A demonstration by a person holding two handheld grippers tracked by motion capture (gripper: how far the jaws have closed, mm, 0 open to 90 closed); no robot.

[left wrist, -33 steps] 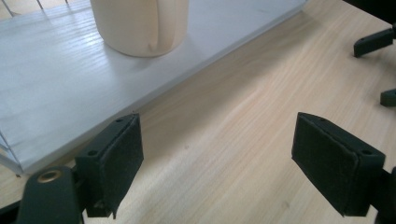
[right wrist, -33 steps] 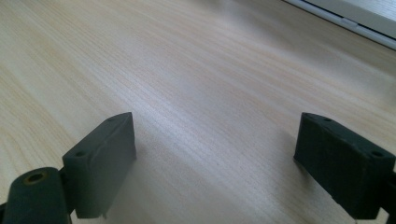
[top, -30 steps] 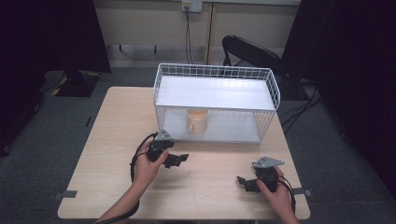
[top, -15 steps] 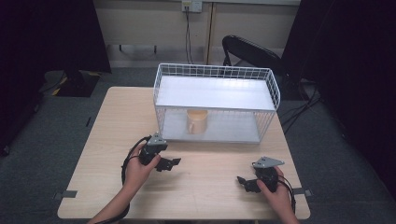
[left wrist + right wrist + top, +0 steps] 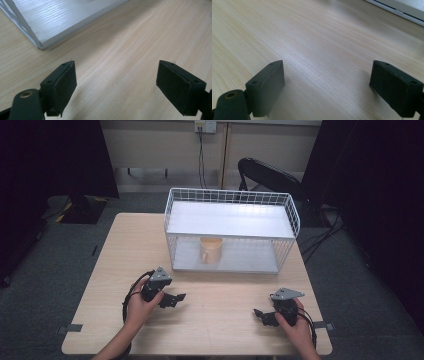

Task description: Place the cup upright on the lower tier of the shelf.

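Note:
A beige mug (image 5: 211, 250) stands on the lower shelf of a white wire rack (image 5: 231, 197) at the back of the wooden table (image 5: 115, 245). My left gripper (image 5: 175, 299) rests low over the table at the front left, pointing right, jaws open and empty. In the left gripper view its pads (image 5: 63, 81) stand wide apart over bare wood, with the rack's white base board (image 5: 50, 20) ahead. My right gripper (image 5: 260, 315) sits at the front right, pointing left. The right gripper view has its pads (image 5: 270, 81) wide apart with nothing between them.
A black chair (image 5: 270, 175) stands behind the rack, and cables run down the back wall. Grey carpet surrounds the table. The rack's base edge (image 5: 397, 11) crosses the top right of the right gripper view.
My left hand and gripper have drawn back from the rack toward the table's front left and sunk slightly. The right gripper has kept still.

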